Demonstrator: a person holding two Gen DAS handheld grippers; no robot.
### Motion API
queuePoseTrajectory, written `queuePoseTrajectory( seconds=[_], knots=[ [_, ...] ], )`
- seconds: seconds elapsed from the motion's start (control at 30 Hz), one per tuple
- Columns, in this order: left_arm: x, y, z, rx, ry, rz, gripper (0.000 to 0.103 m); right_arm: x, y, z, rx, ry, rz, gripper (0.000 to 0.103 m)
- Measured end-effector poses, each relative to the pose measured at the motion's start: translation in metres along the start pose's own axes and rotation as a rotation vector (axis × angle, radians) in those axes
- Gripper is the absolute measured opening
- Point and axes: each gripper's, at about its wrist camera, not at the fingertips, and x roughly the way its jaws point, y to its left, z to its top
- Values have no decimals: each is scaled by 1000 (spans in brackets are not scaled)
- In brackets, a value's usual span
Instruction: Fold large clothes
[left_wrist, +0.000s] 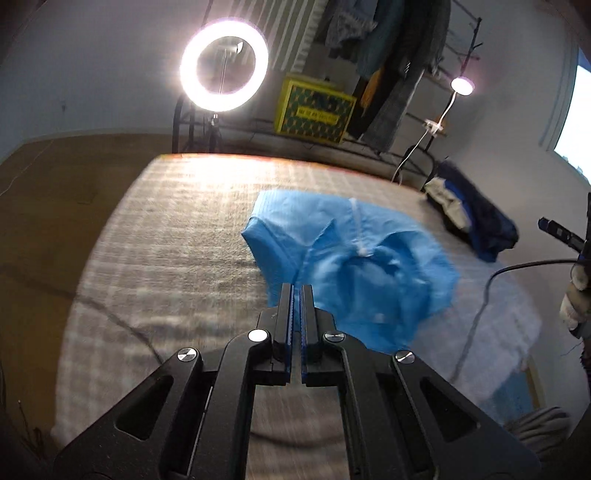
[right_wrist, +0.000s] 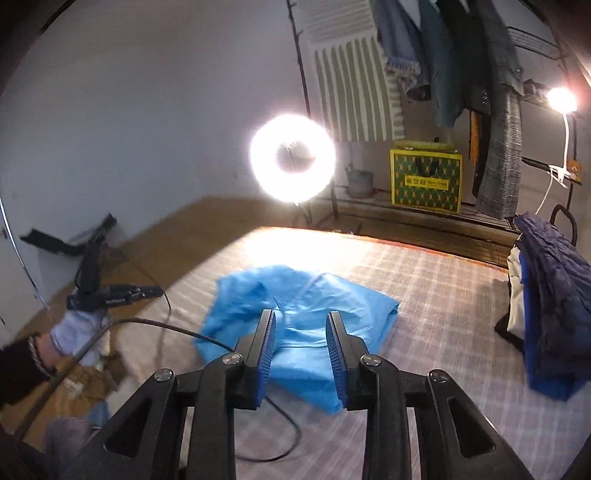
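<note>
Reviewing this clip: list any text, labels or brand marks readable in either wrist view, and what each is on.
Nothing can be read in full.
Yellow-green patterned bag on the rack shelf: a yellow label strip with dark characters, too blurred to read in both views.
Other handheld gripper in the right wrist view: small white print, too small to read.
Blue garment: no print visible.

bed (right_wrist: 436, 295) open left of blue garment (right_wrist: 295, 325) | clothes pile (right_wrist: 550, 317) blocks right edge — cable (right_wrist: 280, 424) trails near side

Left gripper (left_wrist: 297, 291) has its jaws pinched nearly together — just a sliver between the blue pads. Right gripper (right_wrist: 300, 323) is spread wide, holding nothing (both raised, angled downward).
</note>
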Motion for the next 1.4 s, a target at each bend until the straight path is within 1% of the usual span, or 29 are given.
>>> queuePoseTrajectory(
  seconds=[0.03,0.1,0.13,0.17,0.2,0.23,0.37,0.43,0.53,0.63,0.7,0.77,0.8,0.83,0.87,0.93,1.03,1.07,1.13,1.17,1.23,1.27,1.4],
  knots=[
    [-13,-3,1,-4,-10,-10,0,-15,4,0,11,-14,16,30],
    [-42,-11,7,-20,-34,-33,0,-43,15,-1,15,-42,21,32],
    [-54,-14,10,-30,-42,-45,4,-55,18,1,10,-56,21,33],
    [-70,-21,13,-37,-50,-65,8,-68,22,2,8,-71,23,38],
    [-80,-27,17,-35,-58,-72,15,-81,27,3,10,-85,25,46],
    [-91,-33,19,-27,-70,-76,17,-94,30,4,17,-100,31,49],
    [-145,-66,37,41,-130,-76,17,-136,37,10,28,-150,38,49],
    [-171,-77,49,38,-151,-100,20,-157,40,16,20,-178,40,49],
    [-210,-93,68,43,-196,-117,21,-182,42,25,19,-215,38,49],
    [-242,-105,85,45,-235,-133,21,-198,40,31,36,-243,45,49],
    [-257,-109,96,49,-260,-126,22,-205,36,36,56,-262,54,49],
    [-266,-109,102,44,-279,-110,34,-207,31,41,63,-271,47,49],
    [-268,-107,104,33,-287,-112,42,-207,28,42,67,-271,45,52],
    [-266,-105,105,28,-292,-109,45,-205,24,42,76,-264,55,56],
    [-262,-102,105,28,-294,-99,46,-197,19,41,91,-238,87,64],
    [-239,-92,98,6,-260,-89,46,-181,12,33,116,-204,100,66],
    [-178,-67,77,-79,-158,-107,46,-138,-2,12,171,-125,96,66],
    [-150,-55,67,-124,-116,-121,46,-116,-10,3,205,-85,96,66],
    [-110,-38,51,-190,-68,-128,46,-85,-20,-13,249,-34,95,65],
    [-82,-28,40,-230,-31,-138,46,-67,-26,-21,273,-6,93,65],
    [-43,-16,25,-268,16,-129,46,-32,-36,-36,317,49,90,65],
    [-17,-8,15,-290,48,-120,46,-15,-41,-43,337,77,93,65],
    [55,15,-20,-361,154,-86,46,47,-56,-67,410,175,108,65]
  ],
)
